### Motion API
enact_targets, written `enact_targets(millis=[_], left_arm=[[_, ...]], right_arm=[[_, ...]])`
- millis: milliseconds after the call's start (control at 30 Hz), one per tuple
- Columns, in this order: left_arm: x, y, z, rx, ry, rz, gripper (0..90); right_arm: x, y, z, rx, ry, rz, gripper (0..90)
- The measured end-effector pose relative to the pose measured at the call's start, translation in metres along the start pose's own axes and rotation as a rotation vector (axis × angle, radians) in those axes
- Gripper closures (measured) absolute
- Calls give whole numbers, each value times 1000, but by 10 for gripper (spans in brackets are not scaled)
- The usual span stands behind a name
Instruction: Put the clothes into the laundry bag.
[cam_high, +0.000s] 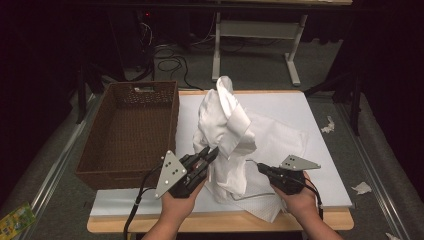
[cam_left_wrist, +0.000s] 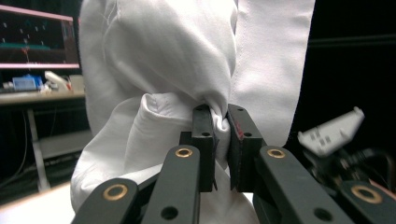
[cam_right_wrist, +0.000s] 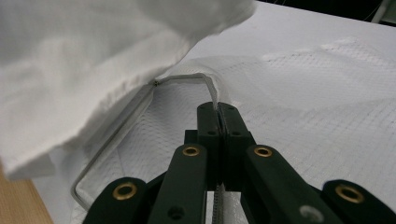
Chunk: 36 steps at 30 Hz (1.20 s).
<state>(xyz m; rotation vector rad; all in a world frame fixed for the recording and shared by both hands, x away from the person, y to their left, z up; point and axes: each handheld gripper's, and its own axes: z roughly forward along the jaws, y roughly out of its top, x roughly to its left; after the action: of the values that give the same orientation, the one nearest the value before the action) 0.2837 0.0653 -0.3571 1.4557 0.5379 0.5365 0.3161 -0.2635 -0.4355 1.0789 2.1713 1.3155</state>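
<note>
Jaws clamped — left gripper (cam_left_wrist: 221, 122) on white cloth (cam_left_wrist: 187, 70), right gripper (cam_right_wrist: 218, 109) on mesh bag's (cam_right_wrist: 327, 126) drawstring (cam_right_wrist: 187, 77).

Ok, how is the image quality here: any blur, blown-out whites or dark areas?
High view: the room around the table is nearly black, and the white garment loses fold detail. Left gripper view: cloth at the left claw sharp, background soft. Right gripper view: overhanging cloth blurred, mesh bag crisp by the right claw.

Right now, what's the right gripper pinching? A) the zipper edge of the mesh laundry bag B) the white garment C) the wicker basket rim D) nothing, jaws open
A: the right gripper is shut on the white zipper edge of the mesh laundry bag; the left gripper clamps the white garment.
</note>
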Motion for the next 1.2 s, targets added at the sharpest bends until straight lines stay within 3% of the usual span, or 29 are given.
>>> enact_targets(millis=[133,333,433,567,667,767,867,1033,1100,1200], left_arm=[[-5,-17,-5,62,-14,9,829],[-12,-53,5,202,-55,11,829],[-16,-72,13,290,-69,45,829],[-21,-91,22,379,-97,46,829],[-27,-101,28,466,-111,84,828],[-29,-109,37,526,-89,89,827],[-28,-111,51,553,-35,80,826],[-30,-118,74,605,50,116,824],[-31,-119,76,618,56,124,819],[-29,-118,73,596,42,78,783]], right_arm=[[-2,5,2,-11,-9,10,898],[-6,14,1,-24,-32,16,899],[-7,21,1,-31,-39,16,900],[-10,30,3,-48,-56,20,900],[-14,33,2,-71,-57,41,900],[-13,33,-4,-94,-57,45,900],[-12,31,-8,-106,-48,44,900],[-11,28,-11,-102,-55,40,900],[-11,26,-12,-98,-57,39,900],[-11,25,-12,-101,-57,39,900]])
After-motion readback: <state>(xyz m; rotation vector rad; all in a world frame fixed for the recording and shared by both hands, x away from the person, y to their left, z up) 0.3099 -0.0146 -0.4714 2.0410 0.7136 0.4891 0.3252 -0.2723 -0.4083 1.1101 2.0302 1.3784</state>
